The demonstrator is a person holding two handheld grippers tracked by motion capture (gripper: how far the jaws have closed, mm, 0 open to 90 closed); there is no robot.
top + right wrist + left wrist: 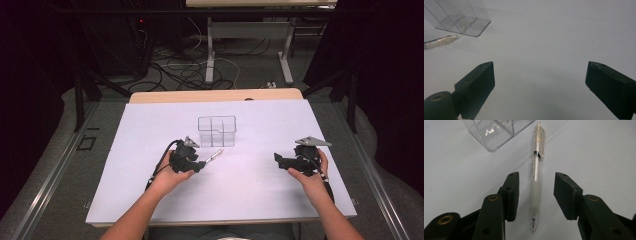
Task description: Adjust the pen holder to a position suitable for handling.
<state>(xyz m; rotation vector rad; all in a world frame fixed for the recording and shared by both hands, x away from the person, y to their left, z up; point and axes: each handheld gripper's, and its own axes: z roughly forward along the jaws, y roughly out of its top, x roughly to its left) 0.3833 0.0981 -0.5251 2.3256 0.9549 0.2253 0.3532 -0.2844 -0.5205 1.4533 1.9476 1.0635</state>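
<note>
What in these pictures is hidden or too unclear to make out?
- Pen: in the high view its grip end is covered by the left gripper.
- Pen print: blurred in the left gripper view.
- Clear box: cut off by the top edge in both gripper views.
- Right gripper: one jaw cropped by the frame edge.

Clear pen point(535, 170), black band; white table point(150, 150)

White-topped table point(150, 200) with a bare wooden strip along the far edge, filling the middle of the high view. Clear divided box point(216, 131) standing just above frame centre; clear pen point(215, 154) lying flat below it, just beside, slightly left.
</note>
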